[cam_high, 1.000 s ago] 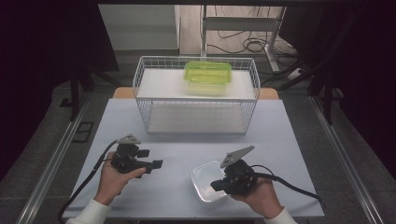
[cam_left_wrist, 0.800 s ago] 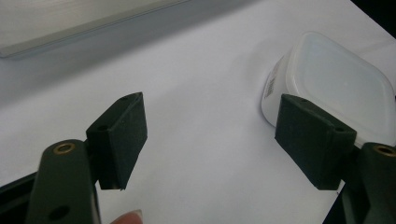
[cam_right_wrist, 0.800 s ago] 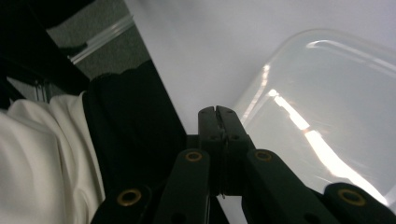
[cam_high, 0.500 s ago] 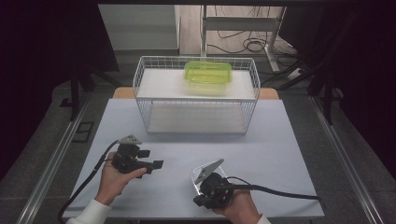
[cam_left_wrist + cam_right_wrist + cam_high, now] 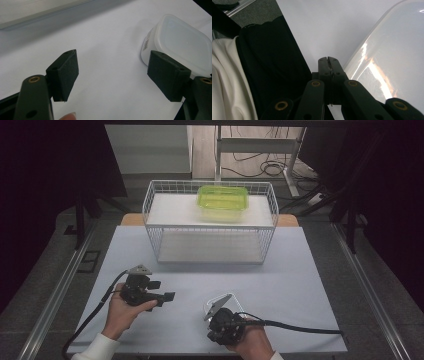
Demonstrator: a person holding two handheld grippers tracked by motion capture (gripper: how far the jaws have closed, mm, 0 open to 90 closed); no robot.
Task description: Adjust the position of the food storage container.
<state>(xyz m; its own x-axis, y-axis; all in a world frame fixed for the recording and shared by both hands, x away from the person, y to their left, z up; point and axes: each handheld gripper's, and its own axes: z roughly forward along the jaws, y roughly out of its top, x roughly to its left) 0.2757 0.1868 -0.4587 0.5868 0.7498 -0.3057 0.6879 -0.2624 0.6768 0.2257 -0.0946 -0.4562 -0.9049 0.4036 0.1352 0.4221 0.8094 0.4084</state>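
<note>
Clear container [image 5: 392,62] lies just beside the right gripper's [image 5: 328,59] closed fingers [image 5: 323,67].

The flat table top [image 5: 300,285] is pale white-blue. The wire basket [image 5: 210,222] is white with a grid of thin lines. The plastic box with a lid [image 5: 222,200] in it is bright yellow-green. The small see-through plastic tub [image 5: 180,42] is milky white. Both hand-held grippers [image 5: 170,296] [image 5: 328,61] are black, with brass-coloured screws. The sleeve [image 5: 97,347] is white.
</note>
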